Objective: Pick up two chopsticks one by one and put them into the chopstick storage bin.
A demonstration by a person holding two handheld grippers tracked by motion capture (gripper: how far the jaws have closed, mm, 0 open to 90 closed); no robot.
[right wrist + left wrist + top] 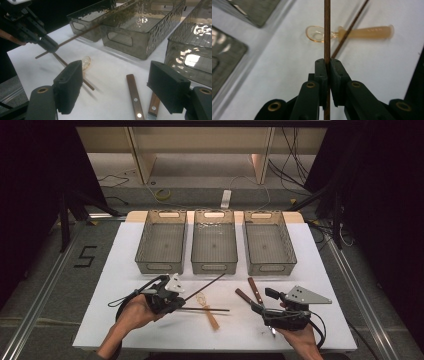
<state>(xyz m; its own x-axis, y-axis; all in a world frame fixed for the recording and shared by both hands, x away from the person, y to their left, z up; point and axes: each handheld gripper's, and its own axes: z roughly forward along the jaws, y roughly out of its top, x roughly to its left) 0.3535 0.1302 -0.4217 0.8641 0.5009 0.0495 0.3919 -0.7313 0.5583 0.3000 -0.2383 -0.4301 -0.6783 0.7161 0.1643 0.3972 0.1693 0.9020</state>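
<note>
The left gripper (327,67) is clamped on a chopstick (327,30), we think to lift it from the desk (150,320); our right gripper (117,85) stands apart above two knives (135,97).

Matt white tabletop (125,270). Three bins (140,27) of grey translucent plastic, dimpled and glossy. Spoon (352,32) of clear amber plastic. Thin brown chopstick (327,27), wood-like, in matt black jaws. Two knife handles (135,97) of riveted brown wood.

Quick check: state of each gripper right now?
Left gripper: shut on a thin brown chopstick.
Right gripper: open, holding nothing, jaws spread above the wooden-handled knives.
</note>
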